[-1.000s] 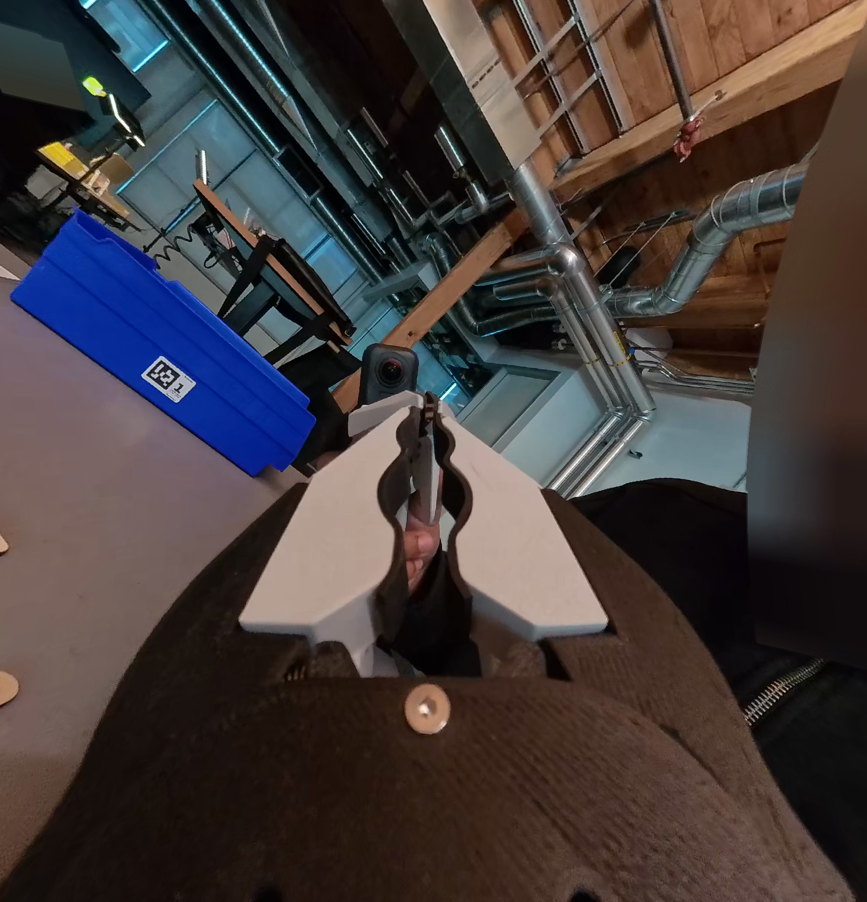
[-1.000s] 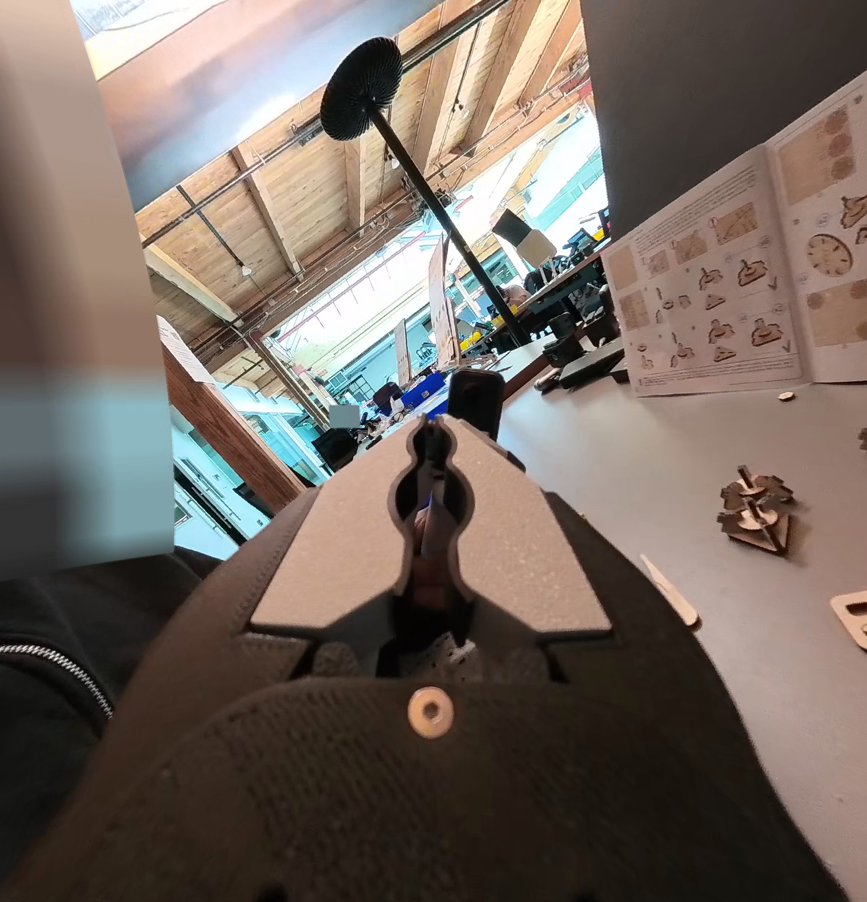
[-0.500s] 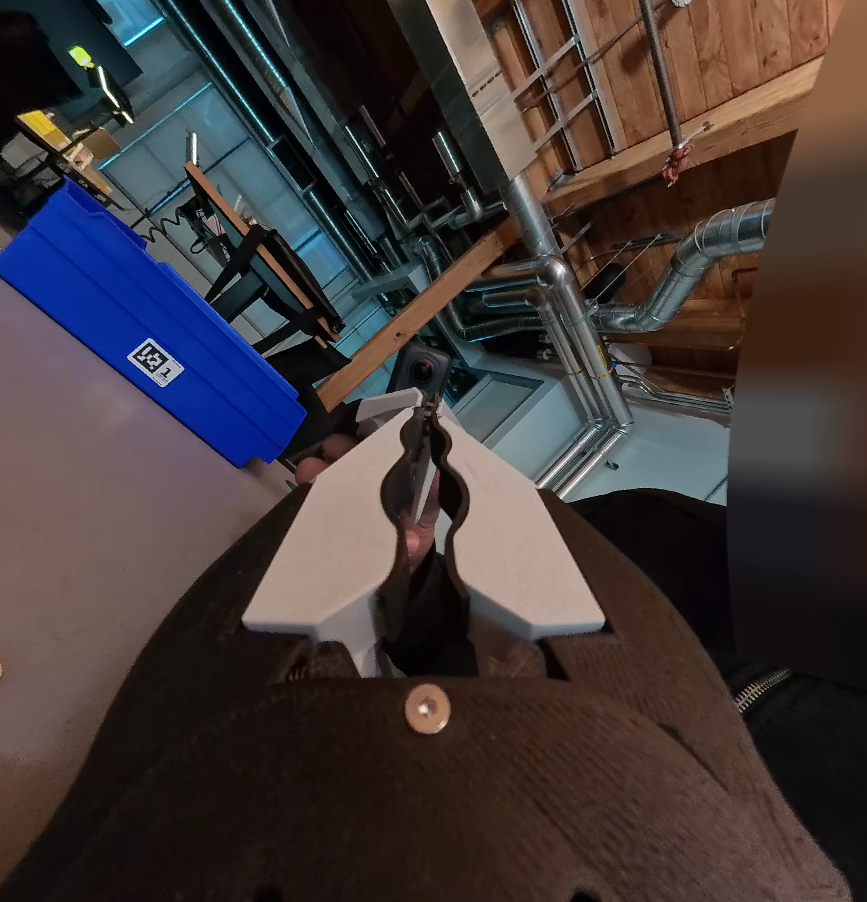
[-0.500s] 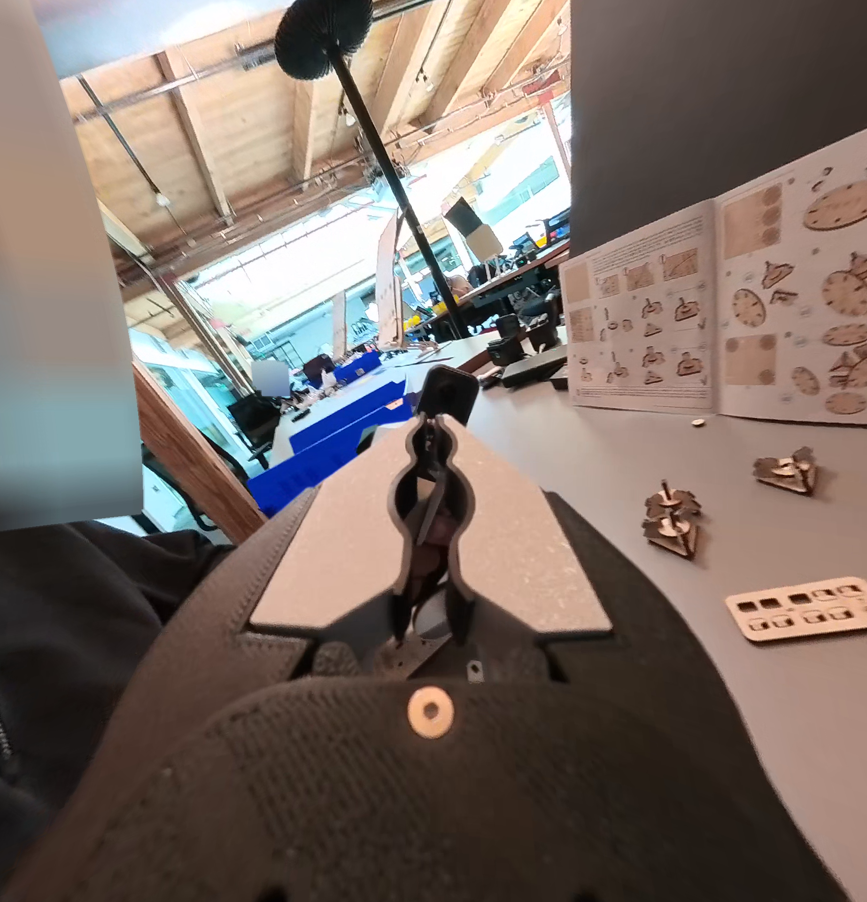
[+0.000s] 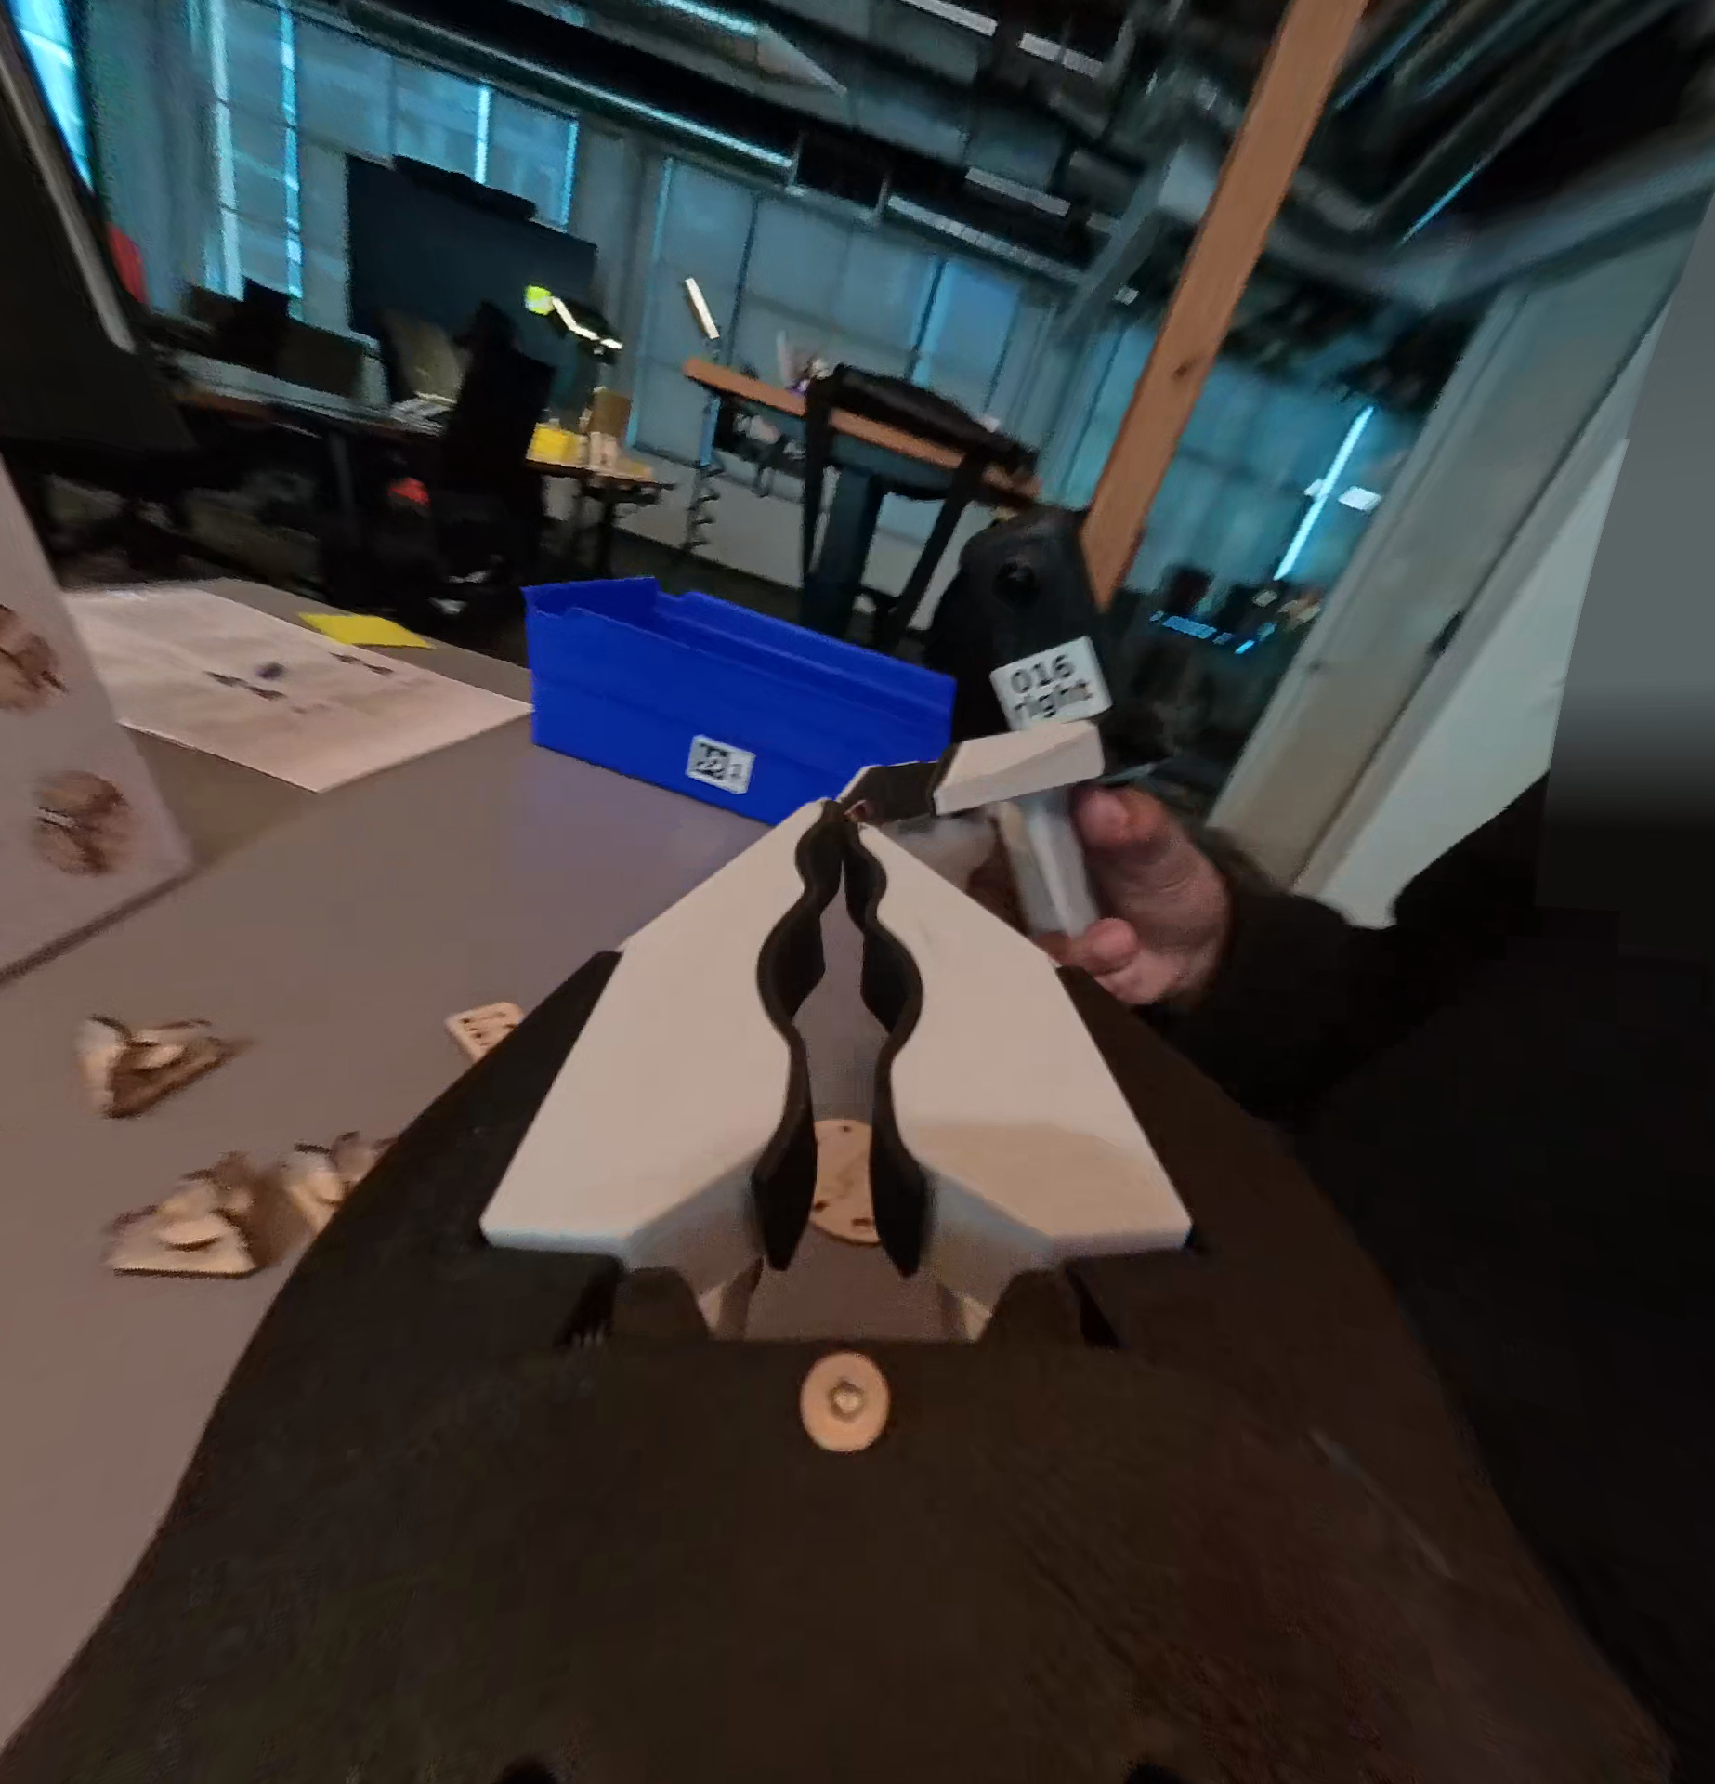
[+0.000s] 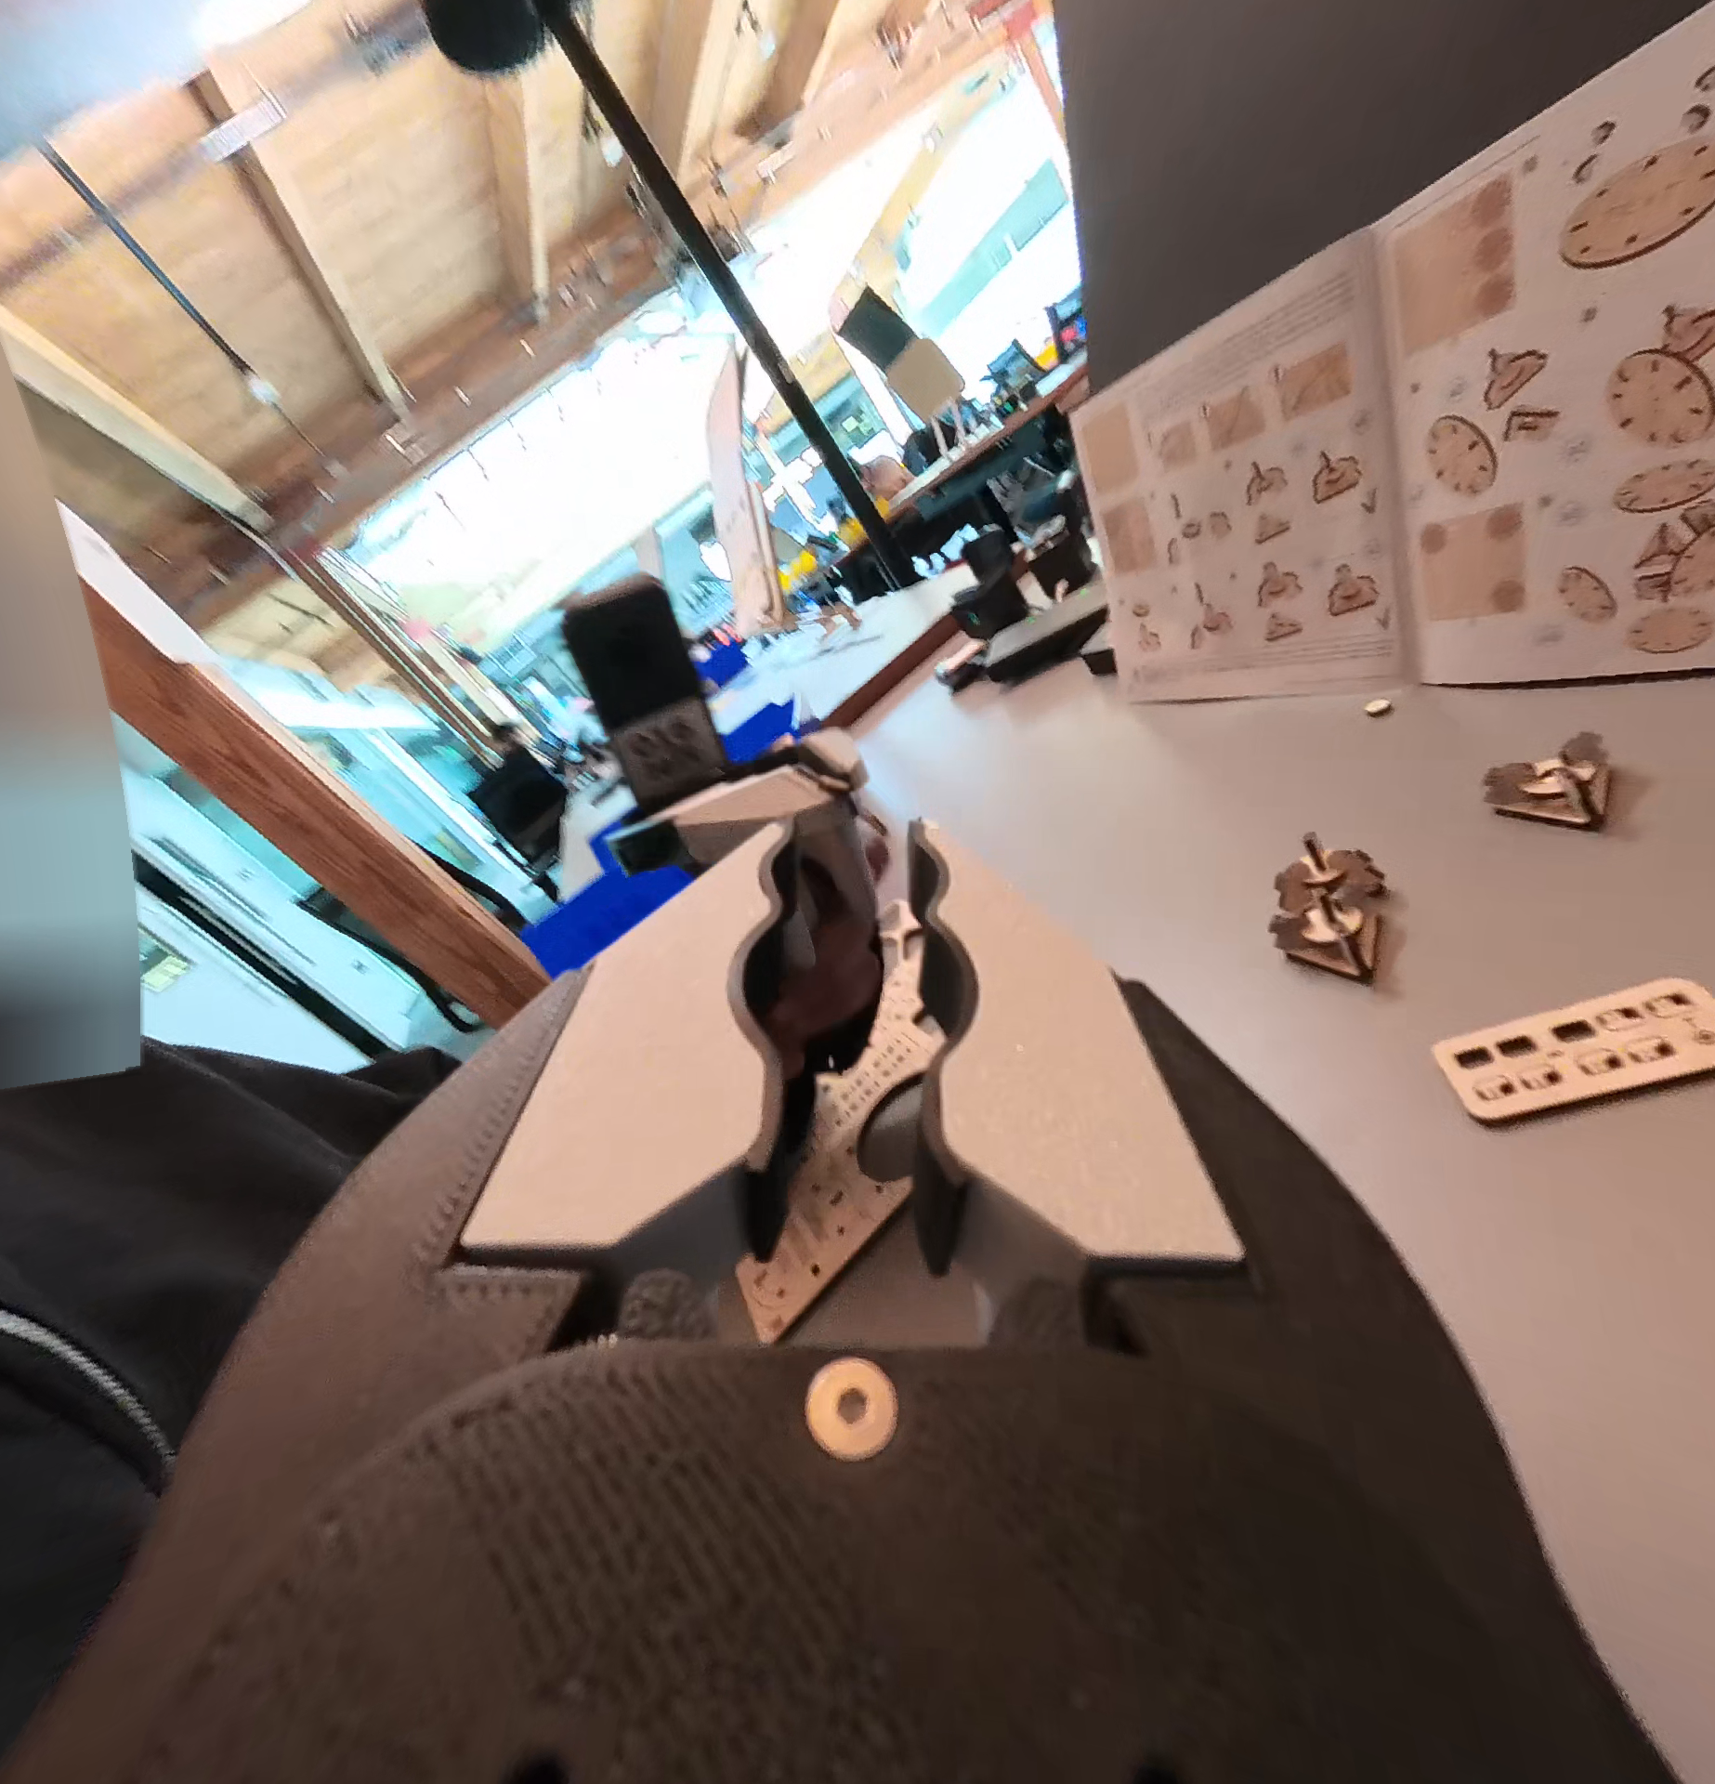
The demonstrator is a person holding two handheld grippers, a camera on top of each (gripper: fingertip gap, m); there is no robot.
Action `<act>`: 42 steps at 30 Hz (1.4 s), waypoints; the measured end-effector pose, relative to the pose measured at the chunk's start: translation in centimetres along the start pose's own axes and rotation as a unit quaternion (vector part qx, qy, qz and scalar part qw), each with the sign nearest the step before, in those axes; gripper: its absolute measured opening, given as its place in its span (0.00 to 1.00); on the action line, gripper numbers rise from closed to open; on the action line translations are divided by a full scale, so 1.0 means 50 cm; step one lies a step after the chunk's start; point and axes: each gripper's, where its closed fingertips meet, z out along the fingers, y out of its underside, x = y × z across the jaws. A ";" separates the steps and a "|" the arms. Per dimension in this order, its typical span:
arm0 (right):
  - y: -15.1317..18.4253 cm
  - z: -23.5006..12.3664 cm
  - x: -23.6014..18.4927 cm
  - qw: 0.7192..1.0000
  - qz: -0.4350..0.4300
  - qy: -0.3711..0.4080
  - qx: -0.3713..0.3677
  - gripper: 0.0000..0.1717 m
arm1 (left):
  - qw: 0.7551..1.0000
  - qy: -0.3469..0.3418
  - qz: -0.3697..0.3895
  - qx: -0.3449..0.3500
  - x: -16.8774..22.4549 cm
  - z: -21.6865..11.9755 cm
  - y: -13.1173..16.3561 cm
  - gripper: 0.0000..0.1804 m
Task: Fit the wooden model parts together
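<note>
Pale, perforated laser-cut wooden sheet (image 6: 858, 1149) leans between my right gripper's (image 6: 849, 850) parted fingers, touching the right one. My left gripper's (image 5: 842, 821) fingers press together at the tips; whether they pinch anything, I cannot tell.

Left gripper (image 5: 839, 821): closed, wavy black pads meeting at the tips, pointed forward. Right gripper (image 6: 854, 850): parted, clear gap between the two fingers (image 6: 931, 869), pads not touching each other. Both grippers aimed toward each other, tips near, almost touching in the left wrist view. Right hand (image 5: 1148, 898) wrapped around the right gripper's pale handle, fingers curled at the front, dark sleeve (image 5: 1317, 965) behind the wrist. Left hand mostly hidden behind the right gripper's fingers.
</note>
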 end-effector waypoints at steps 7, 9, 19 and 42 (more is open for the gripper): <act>0.010 0.015 -0.004 0.999 -0.012 0.038 0.006 0.09 | 0.987 -0.062 0.144 -0.047 0.009 0.011 0.019 0.00; 0.011 0.016 -0.001 0.999 -0.018 0.046 0.003 0.09 | 0.985 -0.063 0.152 -0.046 0.013 0.011 0.017 0.00; 0.006 0.016 -0.009 1.000 -0.007 0.028 0.005 0.02 | 0.982 -0.070 0.166 -0.048 0.013 0.012 0.017 0.00; -0.006 -0.023 -0.076 0.922 -0.386 0.008 -0.010 0.02 | 0.895 0.294 -0.332 0.057 0.063 0.004 -0.011 0.21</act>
